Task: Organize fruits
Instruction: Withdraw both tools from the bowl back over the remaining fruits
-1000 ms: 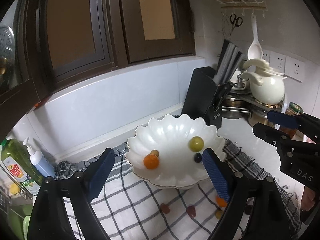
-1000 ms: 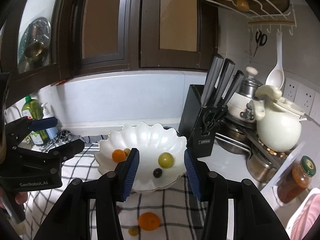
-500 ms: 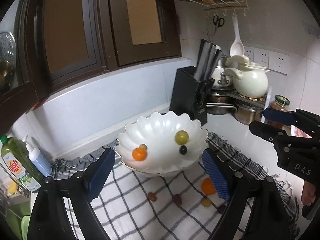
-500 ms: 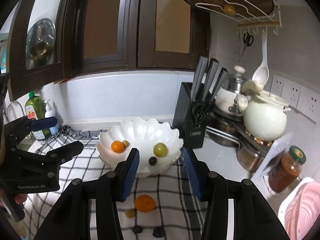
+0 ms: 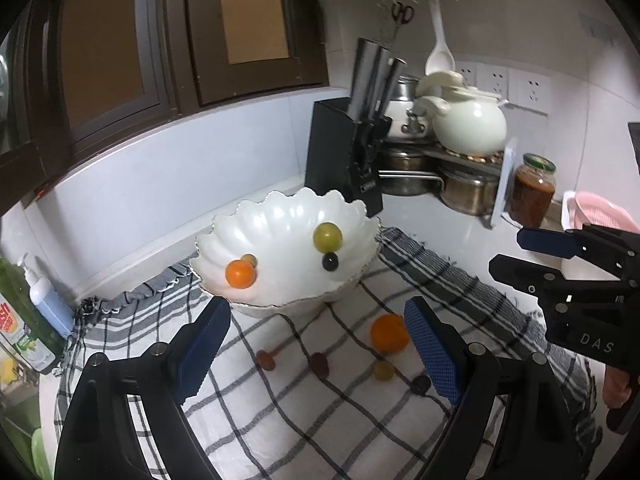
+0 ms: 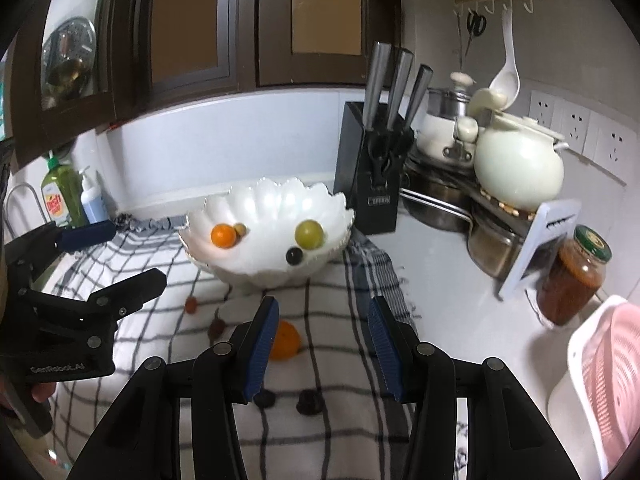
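A white scalloped bowl [image 5: 280, 216] [image 6: 276, 200] sits on a checked cloth [image 5: 320, 420] [image 6: 328, 304]. It holds a small orange [image 5: 240, 274] [image 6: 223, 235], a green grape [image 5: 327, 237] [image 6: 309, 234], a dark grape [image 5: 330, 261] [image 6: 294, 256] and a small tan fruit [image 5: 249, 259]. On the cloth lie an orange [image 5: 389, 334] [image 6: 286, 340], a yellow-green grape [image 5: 383, 370], red fruits [image 5: 265, 359] and dark fruits [image 6: 309, 401]. My left gripper [image 5: 318, 354] is open and empty above the cloth. My right gripper [image 6: 324, 340] is open and empty, the orange by its left finger.
A black knife block [image 5: 344, 160] [image 6: 370, 176] stands right of the bowl. Pots, a cream kettle [image 6: 518, 168] and a sauce jar [image 6: 572, 280] crowd the right corner. A pink basket [image 6: 608, 380] is far right. Soap bottles [image 6: 64, 200] stand at the left.
Both grippers have pulled back from the bowl. More of the cloth and its loose fruits have come into view. Both stay open.
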The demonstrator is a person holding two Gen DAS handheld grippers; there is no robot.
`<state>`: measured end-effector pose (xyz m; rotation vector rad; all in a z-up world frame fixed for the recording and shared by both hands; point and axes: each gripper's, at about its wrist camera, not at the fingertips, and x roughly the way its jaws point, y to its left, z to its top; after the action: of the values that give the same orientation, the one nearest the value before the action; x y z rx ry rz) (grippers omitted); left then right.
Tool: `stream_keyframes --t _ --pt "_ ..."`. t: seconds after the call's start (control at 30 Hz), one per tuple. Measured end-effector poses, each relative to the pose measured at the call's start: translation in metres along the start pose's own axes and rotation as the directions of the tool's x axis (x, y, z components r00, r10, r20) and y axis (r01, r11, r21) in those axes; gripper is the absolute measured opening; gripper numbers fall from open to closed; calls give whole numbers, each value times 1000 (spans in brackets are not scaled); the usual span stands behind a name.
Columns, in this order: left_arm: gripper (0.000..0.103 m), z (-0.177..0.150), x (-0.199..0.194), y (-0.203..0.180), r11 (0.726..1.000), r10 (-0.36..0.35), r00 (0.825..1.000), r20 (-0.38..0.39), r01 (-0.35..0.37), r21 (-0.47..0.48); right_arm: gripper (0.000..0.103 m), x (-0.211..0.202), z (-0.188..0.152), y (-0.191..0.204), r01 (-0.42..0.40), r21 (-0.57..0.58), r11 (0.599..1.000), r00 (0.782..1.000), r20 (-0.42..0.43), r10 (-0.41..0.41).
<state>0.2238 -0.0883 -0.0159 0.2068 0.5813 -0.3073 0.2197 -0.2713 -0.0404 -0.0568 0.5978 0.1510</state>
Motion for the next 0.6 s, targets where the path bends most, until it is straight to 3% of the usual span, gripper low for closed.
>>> stream_keyframes --t 0.33,0.6 --pt "88 -22 12 -13 999 -31 999 -34 32 41 48 5 -27 5 -17 -7 1000 999 -42 16" --pt "82 -44 24 -19 995 -44 997 -71 50 86 48 15 -44 10 -8 -15 1000 998 -70 7"
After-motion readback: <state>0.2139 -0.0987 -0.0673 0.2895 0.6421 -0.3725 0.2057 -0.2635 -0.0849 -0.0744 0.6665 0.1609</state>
